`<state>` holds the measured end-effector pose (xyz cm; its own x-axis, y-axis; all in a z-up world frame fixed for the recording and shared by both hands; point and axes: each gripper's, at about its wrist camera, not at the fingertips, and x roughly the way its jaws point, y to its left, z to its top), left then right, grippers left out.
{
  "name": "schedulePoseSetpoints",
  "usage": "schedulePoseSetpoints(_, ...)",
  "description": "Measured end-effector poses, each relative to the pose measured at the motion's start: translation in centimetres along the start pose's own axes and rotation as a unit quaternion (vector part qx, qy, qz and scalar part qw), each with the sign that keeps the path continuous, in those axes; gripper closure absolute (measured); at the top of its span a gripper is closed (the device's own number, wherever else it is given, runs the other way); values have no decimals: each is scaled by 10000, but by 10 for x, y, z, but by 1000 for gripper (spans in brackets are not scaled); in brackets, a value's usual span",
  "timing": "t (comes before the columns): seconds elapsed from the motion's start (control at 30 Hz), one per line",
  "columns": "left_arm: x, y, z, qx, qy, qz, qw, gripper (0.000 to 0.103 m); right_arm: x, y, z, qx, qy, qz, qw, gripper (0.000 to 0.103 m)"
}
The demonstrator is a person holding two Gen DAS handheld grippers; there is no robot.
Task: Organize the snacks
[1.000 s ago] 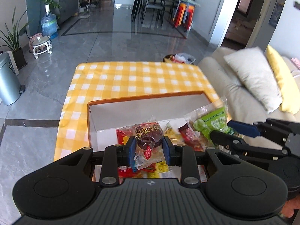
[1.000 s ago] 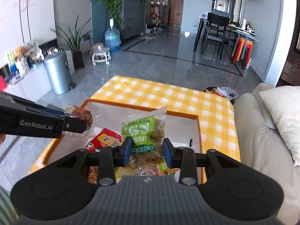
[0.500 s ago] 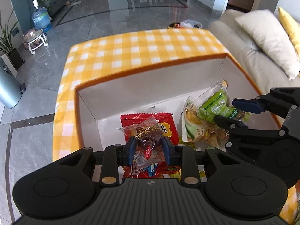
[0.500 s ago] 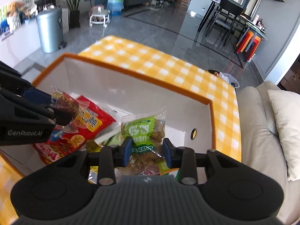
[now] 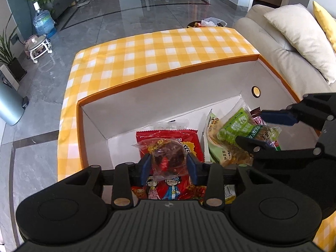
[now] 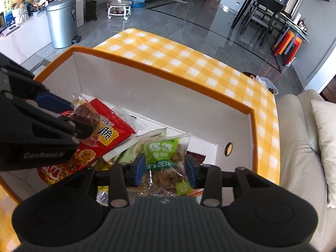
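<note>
The left gripper (image 5: 169, 168) points down into the orange-rimmed box (image 5: 130, 85); its jaws have just been opening, and the clear packet with a dark snack (image 5: 168, 155) sits between the blue pads (image 5: 145, 167), which stand slightly off its sides. Whether the wrapper touches either pad is hard to tell. The right gripper (image 6: 164, 168) has likewise just been opening, with the green-labelled snack bag (image 6: 162, 153) between its pads and lying on the heap in the box.

The left view shows a red packet with cartoon figures (image 5: 168, 189) directly beneath the dark snack, and a pale green bag (image 5: 214, 130) under the green-labelled one. The right view alone shows the red bag's yellow label (image 6: 107, 134), a brown wrapper's zigzag edge (image 6: 196, 155) behind the green bag, and the left gripper's side with pale lettering.

Both views show the round hole (image 6: 228, 148) in the box's white end wall, and the yellow checked cloth (image 5: 159, 52) beyond the far rim. The box's near wall is hidden behind the gripper bodies, and the lower heap is mostly covered. Beside the table a beige sofa (image 5: 273, 40) carries a cream cushion (image 5: 302, 40); a grey bin (image 6: 61, 25) stands on the tiled floor.
</note>
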<state>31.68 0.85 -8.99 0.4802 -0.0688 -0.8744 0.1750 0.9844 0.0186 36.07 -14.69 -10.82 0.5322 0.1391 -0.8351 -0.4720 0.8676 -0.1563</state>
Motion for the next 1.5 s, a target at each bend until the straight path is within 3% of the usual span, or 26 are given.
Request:
schedulePoseSetpoints(0.07,-2,0,0,23,-48,37,10000,41,-1,-1,2,-38,-21,-26,10000,57)
schedulePoseSetpoints(0.23,-13,-2,0,144,-120,155,9997,35,-9,2,6,-176,-21,-71,9998,45)
schedulePoseSetpoints(0.37,-31,1,-3,92,-371,248,9990,21,-20,1,9,-192,48,-42,9998,36)
schedulePoseSetpoints(0.57,-70,6,-13,-175,-867,270,9957,19,-52,-7,10,43,-184,-43,9998,22)
schedulePoseSetpoints(0.87,-140,-5,-42,-126,-1996,661,9776,18,-133,-10,-16,611,-966,-59,9934,14)
schedulePoseSetpoints(1.13,-192,-22,-74,-198,-2844,1187,9511,9,-211,-2,-64,1070,-1968,-132,9745,6)
schedulePoseSetpoints(1.27,-208,-30,-94,-320,-3127,1332,9399,8,-239,6,-85,1217,-2242,-104,9669,4)
schedulePoseSetpoints(1.37,-213,-35,-107,-412,-3172,1378,9374,7,-255,11,-101,1375,-2356,-118,9620,4)
schedulePoseSetpoints(1.5,-207,-39,-124,-514,-2981,1366,9433,7,-265,16,-121,1553,-2424,-226,9574,4)
